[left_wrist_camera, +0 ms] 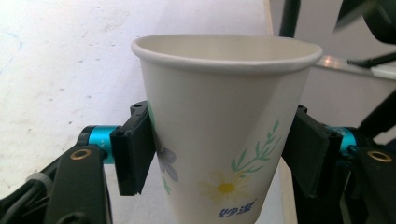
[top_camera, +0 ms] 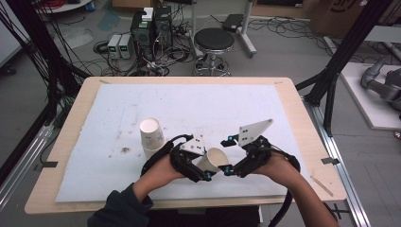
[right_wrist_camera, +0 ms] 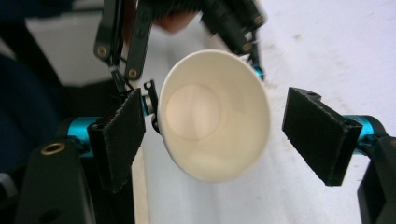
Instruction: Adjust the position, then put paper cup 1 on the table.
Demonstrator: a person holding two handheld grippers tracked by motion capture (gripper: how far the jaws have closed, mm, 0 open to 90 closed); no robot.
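Apparently paper cup (top_camera: 213, 159) mouth rightward, tilted

The left hand-held gripper (top_camera: 206, 166) and the right hand-held gripper (top_camera: 227, 155) are black, with flat rectangular pads, turquoise metal sleeves at the jaw joints and brass-coloured screw rings. Each one carries a pale three-cornered plate and a black cable. The left forearm has a dark sleeve (top_camera: 124, 206).

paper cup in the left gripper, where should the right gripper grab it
The paper cup lies tilted, its open mouth toward the right gripper, whose jaws stand open on either side. Probably best to grip the upper wall just below the rolled rim, coming mouth-on; the left gripper already clamps the lower wall.
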